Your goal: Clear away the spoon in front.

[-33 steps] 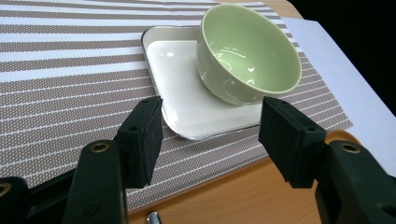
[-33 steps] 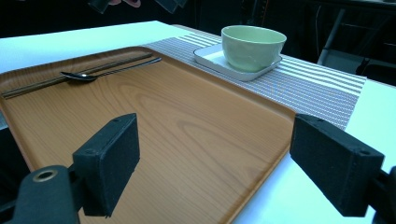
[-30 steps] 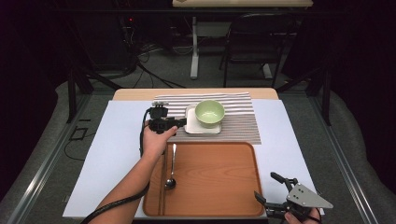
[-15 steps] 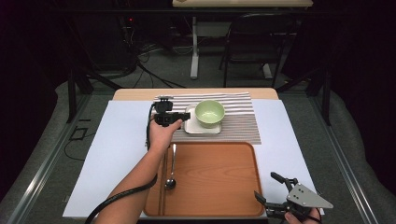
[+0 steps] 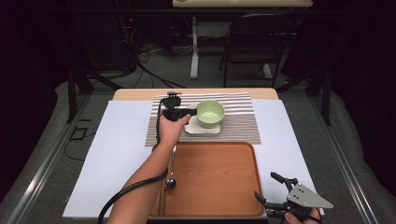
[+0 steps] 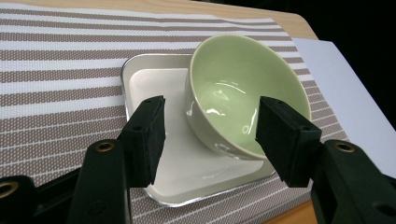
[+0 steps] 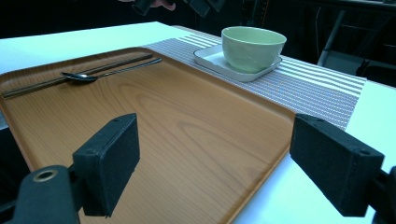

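Black rubber pads of the left hand-held gripper (image 6: 210, 135) spread open, one pad outside the near wall of the pale green bowl (image 6: 245, 95), the other over its inner side; no contact visible yet. Bowl seated on the white square dish (image 6: 154, 88), tilted toward one corner of it.

Probable step in hand: pinch the bowl rim.
- Lower until the wall sits deep between the pads, not at the tips.
- Close slowly; glazed surface, likely slippery.
- Lift straight up, clear of the dish lip, to avoid dragging the dish across the striped placemat (image 6: 56, 56).
- Keep the bowl level during transfer.

Right hand-held gripper (image 5: 275, 193) open and empty, parked near the front right corner of the wooden tray (image 5: 215, 177). Hold clear of the transfer path.

Spoon (image 5: 171, 179) and chopsticks (image 7: 70, 74) along the left edge of the tray; remainder of the tray bare, suitable as a set-down zone.

Tabletop (image 5: 116, 140): white sheet, placemat at the far middle, light wood edge beyond. Tray at the near edge, just beside the placemat.

Room: dark, grey floor covering, cables (image 5: 149, 70) on the floor, a chair (image 5: 252, 46) and a second table leg behind.
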The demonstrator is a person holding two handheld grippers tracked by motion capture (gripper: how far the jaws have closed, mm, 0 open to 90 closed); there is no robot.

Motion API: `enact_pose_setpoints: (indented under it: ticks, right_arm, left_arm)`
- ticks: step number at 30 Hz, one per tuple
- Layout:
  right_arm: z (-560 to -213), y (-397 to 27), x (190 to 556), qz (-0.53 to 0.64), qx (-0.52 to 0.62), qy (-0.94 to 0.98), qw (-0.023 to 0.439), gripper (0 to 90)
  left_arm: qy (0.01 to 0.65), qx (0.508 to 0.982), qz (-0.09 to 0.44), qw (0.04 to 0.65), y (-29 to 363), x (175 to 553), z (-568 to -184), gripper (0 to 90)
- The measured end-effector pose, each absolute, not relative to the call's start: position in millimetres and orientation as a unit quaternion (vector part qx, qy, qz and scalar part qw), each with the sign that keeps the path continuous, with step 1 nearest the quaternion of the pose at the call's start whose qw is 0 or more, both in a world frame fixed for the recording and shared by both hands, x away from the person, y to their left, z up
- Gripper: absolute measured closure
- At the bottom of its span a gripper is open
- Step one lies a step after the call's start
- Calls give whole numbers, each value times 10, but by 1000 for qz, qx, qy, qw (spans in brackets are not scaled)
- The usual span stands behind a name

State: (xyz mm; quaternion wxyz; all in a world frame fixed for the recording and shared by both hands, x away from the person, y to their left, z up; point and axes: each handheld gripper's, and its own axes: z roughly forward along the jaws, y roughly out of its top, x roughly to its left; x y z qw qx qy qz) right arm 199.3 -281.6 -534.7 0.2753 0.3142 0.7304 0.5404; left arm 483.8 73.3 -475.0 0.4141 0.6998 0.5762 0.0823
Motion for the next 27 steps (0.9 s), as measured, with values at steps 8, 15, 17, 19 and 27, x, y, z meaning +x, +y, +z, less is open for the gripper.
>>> enact_pose_setpoints:
  ticks: [8,15,17,19,27]
  right_arm:
    - [-5347,-2821,1992,541,314,730,275,154]
    - [-5348,-2821,1993,542,315,730,274,154]
    - [-5348,-2821,1995,542,315,730,274,154]
    - [-5349,-2821,1997,542,315,730,273,154]
    - [-5349,-2822,1995,542,315,730,273,154]
  left_arm:
    - [582,698,82,409,591,4918,-4827,424]
    - [583,698,81,407,515,4960,-4898,425]
    - [583,698,83,406,506,4974,-4908,425]
    - [584,698,83,407,496,4982,-4915,425]
    - [583,701,85,402,454,5016,-4970,425]
